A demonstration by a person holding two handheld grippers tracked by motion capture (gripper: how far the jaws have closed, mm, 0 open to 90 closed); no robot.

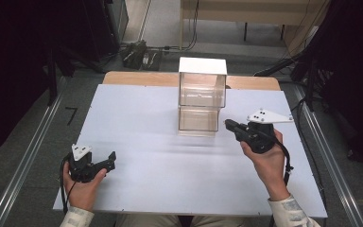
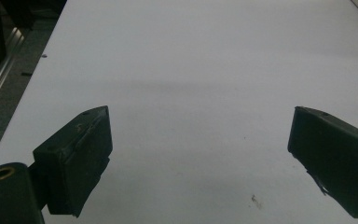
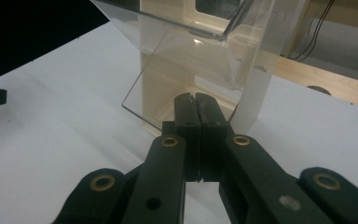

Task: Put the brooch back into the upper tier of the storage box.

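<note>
The clear two-tier drawer box (image 1: 202, 97) stands mid-counter (image 1: 146, 156), just ahead of the right tongs (image 1: 228, 125), pressed together and empty; the left tongs (image 1: 108, 160), spread apart, sit well away.

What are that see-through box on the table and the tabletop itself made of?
The box looks like clear, glossy plastic, perhaps acrylic: you see through its walls, and its edges catch glints. Its top and frame look opaque white or cream. The tabletop seems a matte white board over a wooden table; exact material unclear.
</note>
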